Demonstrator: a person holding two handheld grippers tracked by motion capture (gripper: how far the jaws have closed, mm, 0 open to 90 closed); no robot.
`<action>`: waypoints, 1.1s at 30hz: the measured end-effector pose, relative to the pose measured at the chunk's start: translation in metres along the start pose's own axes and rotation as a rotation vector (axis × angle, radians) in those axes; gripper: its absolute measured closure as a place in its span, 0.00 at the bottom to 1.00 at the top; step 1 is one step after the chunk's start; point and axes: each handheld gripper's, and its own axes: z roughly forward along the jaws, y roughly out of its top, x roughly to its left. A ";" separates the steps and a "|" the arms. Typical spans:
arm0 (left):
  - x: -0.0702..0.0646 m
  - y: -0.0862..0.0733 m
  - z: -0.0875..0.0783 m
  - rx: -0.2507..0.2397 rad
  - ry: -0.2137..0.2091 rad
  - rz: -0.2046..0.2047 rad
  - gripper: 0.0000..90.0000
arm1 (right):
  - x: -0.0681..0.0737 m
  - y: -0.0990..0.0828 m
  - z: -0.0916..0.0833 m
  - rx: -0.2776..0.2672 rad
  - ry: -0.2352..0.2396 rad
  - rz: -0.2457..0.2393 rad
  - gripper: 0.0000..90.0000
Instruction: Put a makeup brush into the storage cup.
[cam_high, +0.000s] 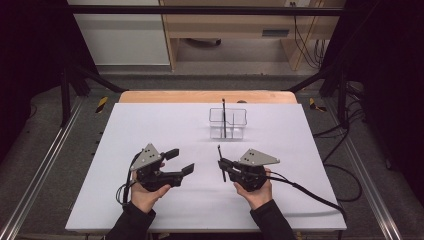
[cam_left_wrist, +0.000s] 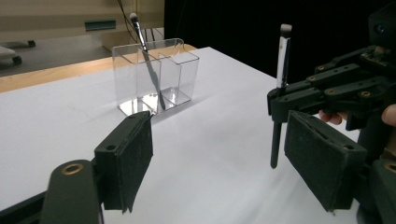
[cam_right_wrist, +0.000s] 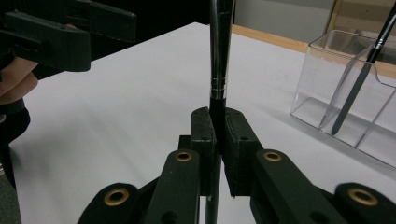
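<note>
A clear plastic holder (cam_high: 228, 124) with compartments stands on the white table toward the back middle, and one dark makeup brush (cam_high: 224, 116) leans upright inside it. My right gripper (cam_high: 223, 164) is shut on a second brush (cam_high: 220, 163), held upright above the table. In the right gripper view the brush handle (cam_right_wrist: 219, 56) rises straight from between the closed pads. My left gripper (cam_high: 180, 161) is open at the front left, nothing between its pads (cam_left_wrist: 133, 156). In the left gripper view the held brush (cam_left_wrist: 280, 88) hangs to the right, the holder (cam_left_wrist: 156, 77) behind.
The white sheet (cam_high: 150, 125) covers a wooden table whose far edge (cam_high: 207, 96) shows behind it. Metal frame rails (cam_high: 45, 165) run along both sides. Cables (cam_high: 310, 192) trail from the right gripper across the table's right edge to the floor.
</note>
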 end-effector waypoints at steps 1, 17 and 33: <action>0.001 -0.001 -0.001 0.004 0.004 0.003 0.24 | 0.000 0.000 0.000 -0.003 -0.002 0.001 0.94; 0.018 -0.018 -0.023 0.060 0.090 0.005 0.10 | -0.008 0.007 -0.005 -0.021 -0.025 0.003 0.94; 0.038 -0.031 -0.041 0.080 0.172 -0.022 0.08 | -0.024 0.019 -0.007 -0.063 -0.072 0.038 0.94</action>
